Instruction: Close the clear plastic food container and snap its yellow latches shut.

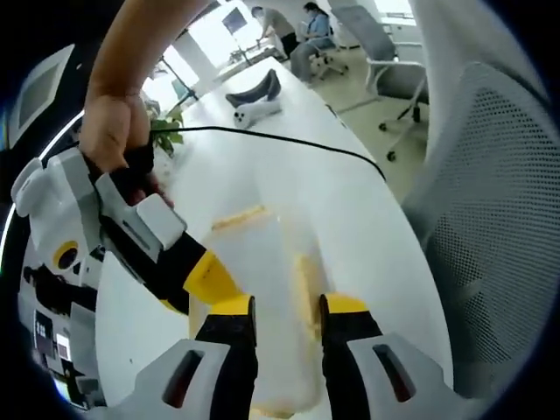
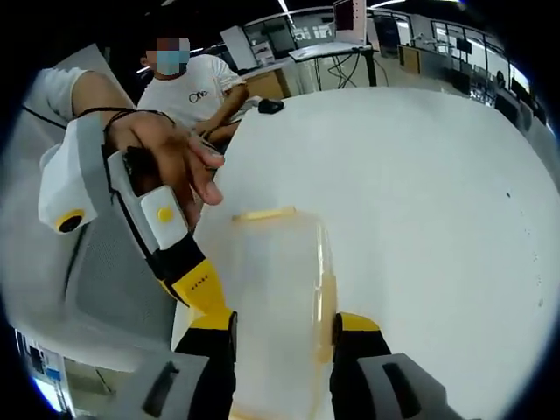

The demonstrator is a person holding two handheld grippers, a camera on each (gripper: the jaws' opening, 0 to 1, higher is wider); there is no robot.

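Note:
The clear plastic container (image 1: 262,289) lies on a white table with its lid on. One yellow latch (image 1: 239,217) runs along its far end and another yellow latch (image 1: 304,293) along its right side. My left gripper (image 1: 287,317) is open, its jaws low over the container's near end and straddling the side latch. A hand holds my right gripper (image 1: 210,276) in from the left, its yellow tip at the container's left edge. In the right gripper view the container (image 2: 276,297) runs up between the jaws of my open right gripper (image 2: 284,331), with my left gripper (image 2: 199,284) beside it.
A black cable (image 1: 289,140) crosses the white table (image 1: 376,236) beyond the container, with a white controller (image 1: 255,112) further back. A mesh office chair (image 1: 499,219) stands close on the right. A seated person (image 2: 197,87) is at the table's far edge, and more people sit in the distance.

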